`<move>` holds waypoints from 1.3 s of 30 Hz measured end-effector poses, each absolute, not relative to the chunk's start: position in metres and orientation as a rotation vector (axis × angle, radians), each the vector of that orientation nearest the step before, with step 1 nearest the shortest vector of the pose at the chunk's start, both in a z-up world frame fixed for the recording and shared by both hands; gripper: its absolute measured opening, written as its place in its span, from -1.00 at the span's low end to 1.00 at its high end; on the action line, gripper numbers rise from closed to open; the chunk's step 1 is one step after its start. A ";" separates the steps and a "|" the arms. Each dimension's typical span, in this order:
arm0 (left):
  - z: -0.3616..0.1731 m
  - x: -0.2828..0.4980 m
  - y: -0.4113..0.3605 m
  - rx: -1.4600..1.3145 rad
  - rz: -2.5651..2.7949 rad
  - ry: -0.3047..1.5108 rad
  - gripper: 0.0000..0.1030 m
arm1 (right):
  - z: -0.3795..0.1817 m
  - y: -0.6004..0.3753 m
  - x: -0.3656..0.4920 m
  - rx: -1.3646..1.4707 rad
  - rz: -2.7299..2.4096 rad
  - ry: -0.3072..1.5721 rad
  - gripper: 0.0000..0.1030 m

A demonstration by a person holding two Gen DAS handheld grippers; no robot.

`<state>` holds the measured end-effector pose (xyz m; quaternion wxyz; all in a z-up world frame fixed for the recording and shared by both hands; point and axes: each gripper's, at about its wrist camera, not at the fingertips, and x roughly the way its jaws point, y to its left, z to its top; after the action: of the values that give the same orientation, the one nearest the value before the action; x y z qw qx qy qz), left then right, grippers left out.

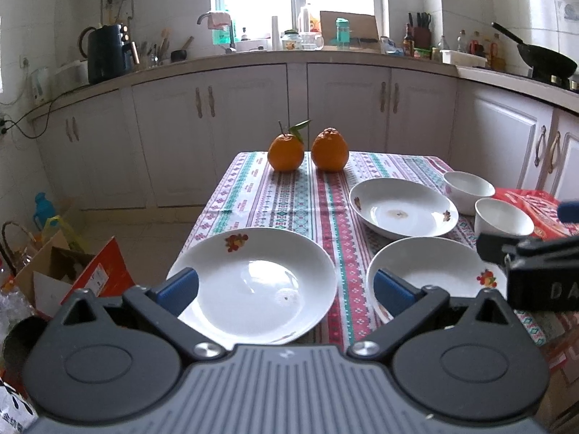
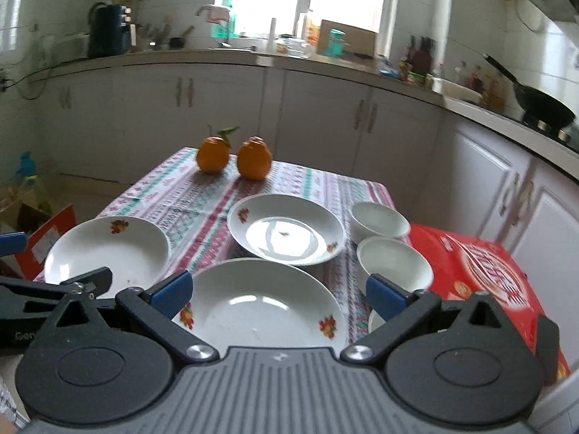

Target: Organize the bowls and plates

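Observation:
Three white plates with fruit prints lie on the patterned tablecloth. The near left plate (image 1: 260, 282) (image 2: 108, 249) sits in front of my open, empty left gripper (image 1: 286, 289). The near middle plate (image 1: 434, 275) (image 2: 264, 307) lies in front of my open, empty right gripper (image 2: 278, 296). The far plate (image 1: 401, 206) (image 2: 286, 228) lies behind them. Two white bowls stand at the right: the far bowl (image 1: 468, 190) (image 2: 380, 222) and the near bowl (image 1: 503, 218) (image 2: 394, 264). The right gripper body also shows in the left wrist view, at the right edge.
Two oranges (image 1: 307, 150) (image 2: 233, 159) stand at the table's far edge. A red box (image 2: 485, 282) lies right of the bowls. Cardboard boxes and bags (image 1: 61, 267) sit on the floor at the left. Kitchen cabinets and a counter (image 1: 289, 58) run behind.

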<state>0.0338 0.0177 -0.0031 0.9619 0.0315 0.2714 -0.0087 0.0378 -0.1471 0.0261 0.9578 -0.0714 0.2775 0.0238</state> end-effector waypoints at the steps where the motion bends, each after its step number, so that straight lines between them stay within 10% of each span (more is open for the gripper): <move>1: -0.004 0.035 0.020 0.072 -0.018 0.546 0.99 | 0.027 -0.147 0.042 -0.148 0.065 0.564 1.00; 39: -0.081 0.090 0.124 0.205 -0.416 0.781 0.99 | -0.031 -0.065 0.222 -0.089 0.599 0.952 1.00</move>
<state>0.0897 0.1236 -0.0808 0.8987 0.0991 0.3770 -0.2009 0.2220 -0.0647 -0.0307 0.8451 -0.0422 0.4512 0.2838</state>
